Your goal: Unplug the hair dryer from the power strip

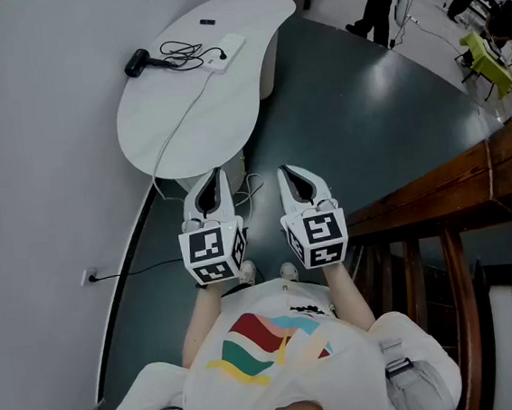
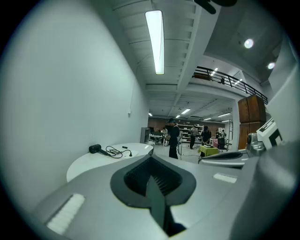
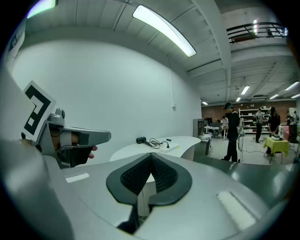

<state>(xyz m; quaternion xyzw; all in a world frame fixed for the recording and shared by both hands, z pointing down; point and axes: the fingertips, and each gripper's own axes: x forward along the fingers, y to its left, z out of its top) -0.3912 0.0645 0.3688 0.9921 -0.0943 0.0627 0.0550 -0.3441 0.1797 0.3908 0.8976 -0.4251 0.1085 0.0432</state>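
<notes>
Hair dryer [image 1: 136,63] lies at the far end of the white table [image 1: 167,136]. Its black cord is looped loosely toward the power strip [image 1: 225,53], which sits just at its three o'clock, so the plug should be where the loops meet the strip. The strip's own pale cable trails down the tabletop toward the near edge.

Both grippers are held side by side close to the person's chest and pointing roughly level, which looks like a carrying pose rather than a reach. The left gripper [image 1: 214,182] has its jaws pressed together on nothing, and so does the right gripper [image 1: 291,178]. From the jaws, the dryer and strip are well apart, up around eleven to twelve o'clock across the floor. Walking up to the table probably comes first.
</notes>
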